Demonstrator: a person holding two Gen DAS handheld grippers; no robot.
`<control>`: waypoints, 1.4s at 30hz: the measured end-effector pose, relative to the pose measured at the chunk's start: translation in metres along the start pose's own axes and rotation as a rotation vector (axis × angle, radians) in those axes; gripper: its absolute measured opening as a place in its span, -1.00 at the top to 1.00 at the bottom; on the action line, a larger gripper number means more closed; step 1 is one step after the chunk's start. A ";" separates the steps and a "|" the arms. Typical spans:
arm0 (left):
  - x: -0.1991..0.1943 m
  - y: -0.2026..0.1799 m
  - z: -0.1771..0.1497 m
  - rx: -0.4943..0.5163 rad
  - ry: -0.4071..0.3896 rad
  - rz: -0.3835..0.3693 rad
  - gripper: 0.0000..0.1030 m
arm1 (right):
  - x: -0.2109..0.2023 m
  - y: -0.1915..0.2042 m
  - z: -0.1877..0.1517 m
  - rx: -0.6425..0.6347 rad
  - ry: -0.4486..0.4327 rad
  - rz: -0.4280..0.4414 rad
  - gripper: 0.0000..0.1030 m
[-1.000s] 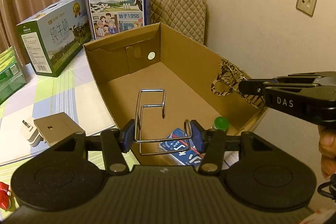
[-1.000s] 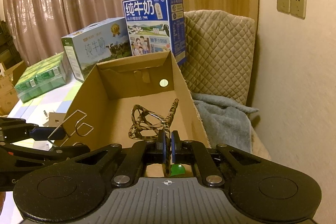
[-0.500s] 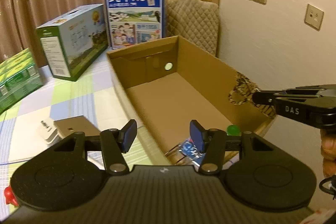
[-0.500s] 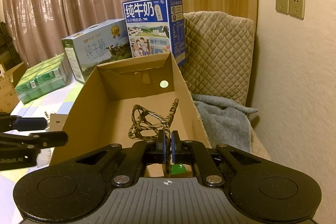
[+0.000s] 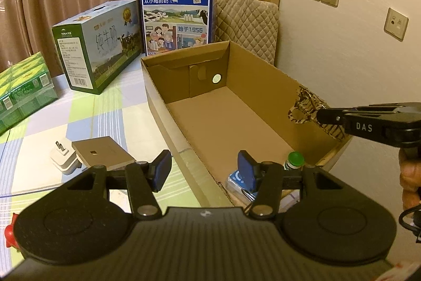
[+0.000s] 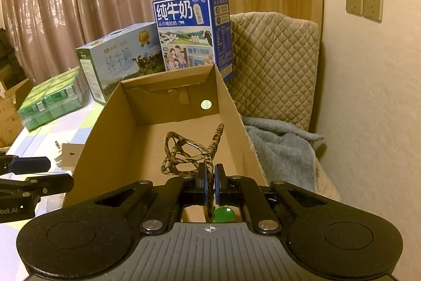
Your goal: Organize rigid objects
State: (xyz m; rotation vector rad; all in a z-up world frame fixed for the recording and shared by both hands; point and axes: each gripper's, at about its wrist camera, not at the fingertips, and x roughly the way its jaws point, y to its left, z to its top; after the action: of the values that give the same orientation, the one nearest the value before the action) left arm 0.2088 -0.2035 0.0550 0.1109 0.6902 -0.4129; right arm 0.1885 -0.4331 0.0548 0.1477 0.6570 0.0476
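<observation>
An open cardboard box lies on the table. My left gripper is open and empty, over the box's near left wall. Below it in the box lie a blue packet, a green-capped bottle and part of a metal wire piece. My right gripper is shut on leopard-print folded glasses, held above the box's near right part; it also shows in the left wrist view, with the glasses at the right wall.
On the checked tablecloth left of the box lie a white plug adapter and a flat tan box. Milk cartons and green packs stand behind. A quilted chair with a grey blanket is right of the box.
My left gripper let go of the metal wire piece into the box, opened wider and drew back to the left. The right gripper stayed put with the glasses.
</observation>
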 end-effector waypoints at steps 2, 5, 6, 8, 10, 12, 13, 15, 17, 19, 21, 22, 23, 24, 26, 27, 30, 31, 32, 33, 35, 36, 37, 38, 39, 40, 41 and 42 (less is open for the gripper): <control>-0.001 0.000 0.000 -0.003 -0.003 0.001 0.02 | 0.000 0.000 0.000 0.000 -0.002 0.000 0.98; -0.001 0.000 0.000 -0.005 -0.004 0.000 0.02 | 0.001 -0.001 0.001 0.003 -0.010 -0.003 0.98; -0.001 0.001 -0.001 -0.005 -0.003 0.000 0.02 | 0.002 -0.001 0.001 0.006 -0.008 -0.003 0.98; -0.002 0.001 -0.001 -0.007 -0.003 0.000 0.02 | 0.004 -0.002 0.001 0.012 -0.010 0.002 0.97; -0.002 0.002 -0.002 -0.009 -0.003 0.003 0.02 | 0.004 -0.003 0.000 0.014 -0.020 0.017 0.97; -0.002 0.003 -0.003 -0.012 -0.001 0.007 0.01 | 0.004 -0.004 0.000 0.016 -0.026 0.017 0.97; -0.003 0.004 -0.004 -0.014 0.000 0.009 0.00 | 0.003 -0.005 0.001 0.020 -0.027 0.016 0.95; -0.004 0.006 -0.005 -0.016 0.001 0.012 -0.01 | 0.000 -0.007 0.000 0.029 -0.033 0.017 0.88; -0.006 0.007 -0.006 -0.018 -0.001 0.016 -0.01 | -0.005 -0.009 0.001 0.037 -0.042 0.010 0.78; -0.010 0.009 -0.007 -0.022 -0.004 0.018 -0.01 | -0.009 -0.010 0.002 0.048 -0.050 0.010 0.71; -0.014 0.010 -0.006 -0.023 -0.007 0.020 -0.01 | -0.016 -0.009 0.004 0.052 -0.060 0.010 0.65; -0.017 0.010 -0.006 -0.023 -0.011 0.023 -0.01 | -0.020 -0.008 0.005 0.050 -0.067 0.011 0.62; -0.020 0.011 -0.006 -0.023 -0.014 0.026 -0.02 | -0.024 -0.007 0.006 0.048 -0.073 0.012 0.60; -0.023 0.012 -0.006 -0.022 -0.020 0.029 -0.02 | -0.029 -0.004 0.008 0.044 -0.080 0.016 0.59; -0.031 0.016 -0.006 -0.026 -0.035 0.044 -0.04 | -0.038 0.000 0.011 0.036 -0.093 0.023 0.49; -0.035 0.018 -0.006 -0.030 -0.040 0.051 -0.05 | -0.043 0.004 0.012 0.031 -0.101 0.026 0.45; -0.050 0.029 -0.009 -0.047 -0.053 0.069 -0.09 | -0.061 0.017 0.015 0.017 -0.132 0.037 0.19; -0.055 0.033 -0.010 -0.053 -0.057 0.075 -0.09 | -0.066 0.021 0.015 0.015 -0.141 0.039 0.09; -0.060 0.037 -0.011 -0.060 -0.061 0.081 -0.10 | -0.073 0.027 0.016 0.013 -0.155 0.044 0.01; -0.066 0.042 -0.013 -0.065 -0.065 0.088 -0.11 | -0.079 0.033 0.016 0.013 -0.165 0.050 -0.02; -0.077 0.052 -0.018 -0.076 -0.071 0.106 -0.14 | -0.090 0.046 0.015 0.012 -0.183 0.070 -0.11; -0.084 0.058 -0.020 -0.081 -0.073 0.117 -0.14 | -0.095 0.052 0.014 0.009 -0.187 0.078 -0.12; -0.089 0.064 -0.022 -0.084 -0.075 0.127 -0.14 | -0.099 0.059 0.014 0.004 -0.188 0.088 -0.16; -0.095 0.071 -0.025 -0.087 -0.077 0.140 -0.15 | -0.104 0.068 0.013 -0.005 -0.191 0.103 -0.18; -0.101 0.078 -0.028 -0.092 -0.079 0.153 -0.16 | -0.108 0.075 0.013 -0.011 -0.196 0.114 -0.19; -0.108 0.086 -0.030 -0.100 -0.081 0.169 -0.16 | -0.112 0.083 0.013 -0.015 -0.200 0.124 -0.21; -0.114 0.093 -0.033 -0.107 -0.082 0.179 -0.17 | -0.116 0.092 0.013 -0.021 -0.201 0.137 -0.22; -0.120 0.100 -0.036 -0.113 -0.084 0.191 -0.18 | -0.118 0.099 0.013 -0.026 -0.203 0.148 -0.23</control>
State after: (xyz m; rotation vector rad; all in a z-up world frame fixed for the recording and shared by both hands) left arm 0.1450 -0.0636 0.1002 0.0512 0.6130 -0.1936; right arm 0.1033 -0.3472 0.1513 0.1734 0.4421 0.1816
